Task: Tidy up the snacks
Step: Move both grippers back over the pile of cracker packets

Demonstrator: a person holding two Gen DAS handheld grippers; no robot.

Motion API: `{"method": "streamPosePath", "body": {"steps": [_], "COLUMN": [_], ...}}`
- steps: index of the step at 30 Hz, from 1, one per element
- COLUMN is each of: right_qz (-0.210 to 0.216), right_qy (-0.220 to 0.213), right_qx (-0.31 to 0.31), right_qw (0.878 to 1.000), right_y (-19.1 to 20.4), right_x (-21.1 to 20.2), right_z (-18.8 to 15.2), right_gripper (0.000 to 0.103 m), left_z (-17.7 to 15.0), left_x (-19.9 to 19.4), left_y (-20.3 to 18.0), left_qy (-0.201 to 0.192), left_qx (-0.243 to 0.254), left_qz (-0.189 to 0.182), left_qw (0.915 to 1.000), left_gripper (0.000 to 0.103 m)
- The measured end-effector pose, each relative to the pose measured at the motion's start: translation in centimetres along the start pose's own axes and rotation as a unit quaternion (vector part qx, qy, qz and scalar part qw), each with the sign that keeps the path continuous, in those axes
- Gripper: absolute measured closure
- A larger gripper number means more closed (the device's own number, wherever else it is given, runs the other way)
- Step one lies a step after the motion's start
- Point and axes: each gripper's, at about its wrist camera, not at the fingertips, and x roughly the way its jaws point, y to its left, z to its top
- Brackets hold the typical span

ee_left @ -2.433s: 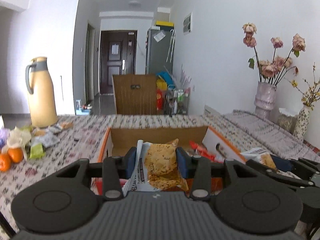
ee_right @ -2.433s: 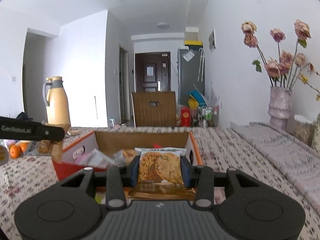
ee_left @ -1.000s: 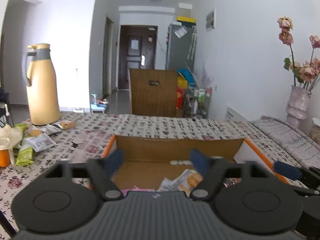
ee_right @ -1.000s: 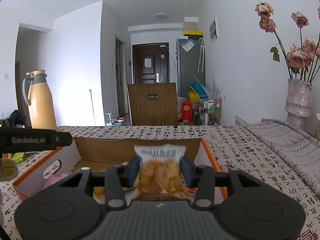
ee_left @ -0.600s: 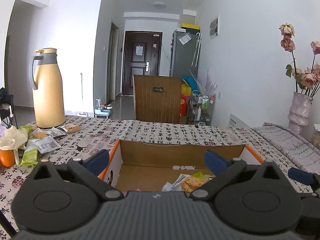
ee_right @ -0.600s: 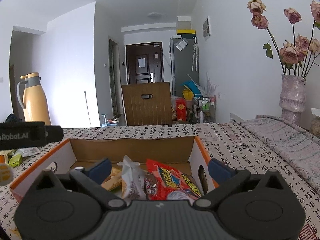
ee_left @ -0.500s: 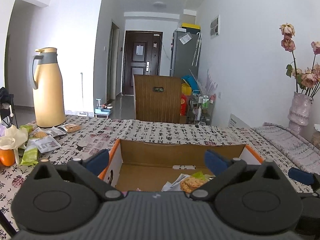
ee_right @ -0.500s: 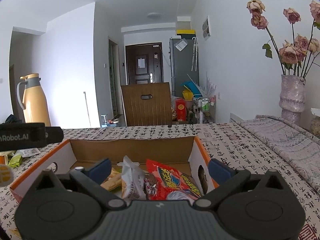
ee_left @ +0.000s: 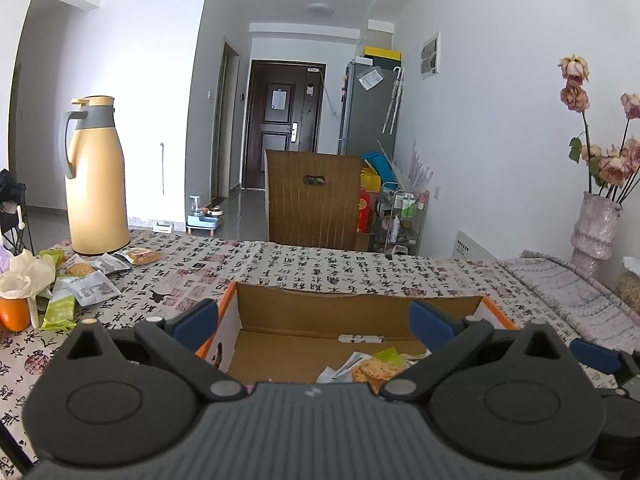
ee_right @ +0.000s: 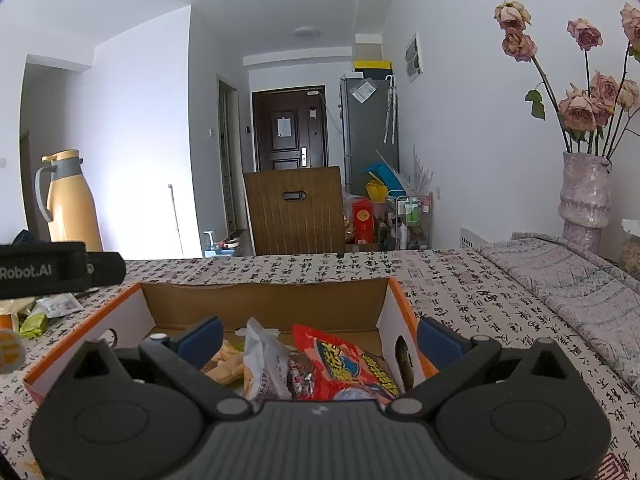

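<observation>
Hung over the cardboard box with left gripper and right gripper both spread empty, likely ready to fetch loose snack packets at nine o'clock.

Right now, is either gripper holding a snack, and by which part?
Nothing is held. The left gripper and the right gripper are both open, with nothing between their fingers, above the cardboard box of snack packets.

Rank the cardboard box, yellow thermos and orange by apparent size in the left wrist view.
1. Cardboard box, though nearness inflates it.
2. Yellow thermos.
3. Orange, partly hidden by wrapping, yet clearly smallest.
</observation>
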Motion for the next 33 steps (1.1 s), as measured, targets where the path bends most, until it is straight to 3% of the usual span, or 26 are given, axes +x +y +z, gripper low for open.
{"method": "streamPosePath", "body": {"steps": [10,20,33], "right_qz": [-0.003,-0.005,-0.008], "right_qy": [-0.009,0.001,0.048], "right_qx": [-0.007,-0.006,-0.001], "right_qw": [1.0,1.0,0.999], "right_y": [0.3,0.0,-1.1], "right_x": [-2.9,-6.4,-9.7], "right_z": [0.7,-0.1,-4.4], "right_gripper": [0.0,0.0,0.0], "left_z": [1.0,-0.1,-4.5], "left_x": [-3.1,-6.5,-7.9], "left_y": [-0.2,0.1,2.1], "left_qy": [-0.012,-0.005,0.052], "left_qx": [-0.001,0.009,0.01], "left_qz": [-0.002,-0.004,-0.002], "left_qw": [0.9999,0.9999,0.9986], "left_gripper": [0.0,0.0,0.0]}}
